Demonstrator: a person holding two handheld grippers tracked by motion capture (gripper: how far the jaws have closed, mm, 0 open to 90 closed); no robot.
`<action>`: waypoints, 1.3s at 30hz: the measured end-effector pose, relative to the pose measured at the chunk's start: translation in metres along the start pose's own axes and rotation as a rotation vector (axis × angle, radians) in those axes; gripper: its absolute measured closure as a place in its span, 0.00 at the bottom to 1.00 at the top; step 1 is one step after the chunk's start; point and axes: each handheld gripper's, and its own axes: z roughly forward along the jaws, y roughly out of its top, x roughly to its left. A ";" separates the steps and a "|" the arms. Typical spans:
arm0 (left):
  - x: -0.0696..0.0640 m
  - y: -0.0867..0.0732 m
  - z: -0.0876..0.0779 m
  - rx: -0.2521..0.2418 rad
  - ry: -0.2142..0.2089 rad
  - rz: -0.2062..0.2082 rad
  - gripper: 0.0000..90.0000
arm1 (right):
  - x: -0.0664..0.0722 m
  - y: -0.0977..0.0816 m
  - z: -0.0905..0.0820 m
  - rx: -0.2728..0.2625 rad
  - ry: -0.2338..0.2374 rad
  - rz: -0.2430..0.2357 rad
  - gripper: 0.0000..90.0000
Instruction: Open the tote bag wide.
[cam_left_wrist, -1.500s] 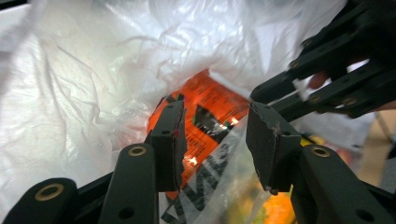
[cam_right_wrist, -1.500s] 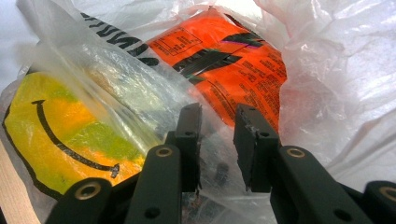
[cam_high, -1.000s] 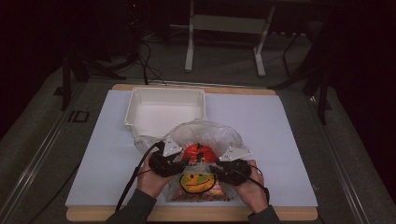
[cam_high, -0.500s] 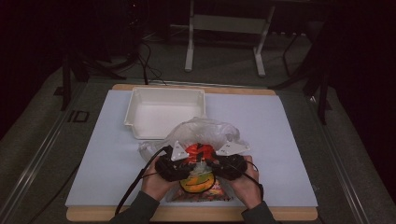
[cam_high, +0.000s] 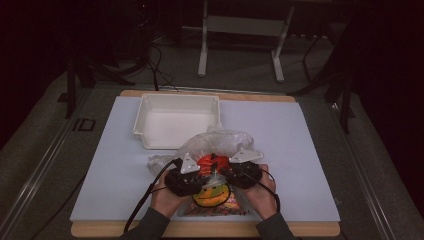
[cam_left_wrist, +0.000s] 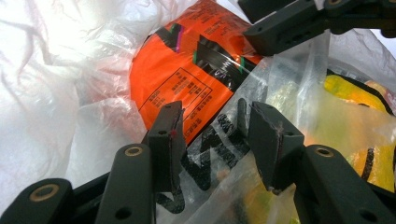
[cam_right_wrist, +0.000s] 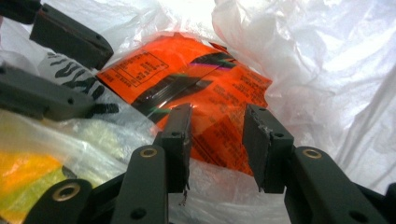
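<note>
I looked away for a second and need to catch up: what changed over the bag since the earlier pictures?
The two grippers drew closer together over the orange packet. The right gripper has just been opening its jaws, which straddle the packet without pressing it. The left gripper stays open; the white tray and plastic bag are unmoved.

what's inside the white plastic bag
An orange packet with black print lies in the white plastic bag at its mouth. The bag's folds cover whatever is deeper inside.
</note>
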 end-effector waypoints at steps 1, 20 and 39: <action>0.000 -0.001 -0.001 -0.004 -0.001 -0.006 0.61 | 0.000 -0.001 0.000 0.003 0.003 0.002 0.69; 0.016 -0.020 -0.014 0.014 -0.019 -0.091 0.61 | 0.002 -0.019 -0.024 0.052 0.079 -0.002 0.66; 0.016 -0.038 -0.024 0.035 -0.040 -0.107 0.61 | 0.000 -0.034 -0.038 0.055 0.115 0.026 0.65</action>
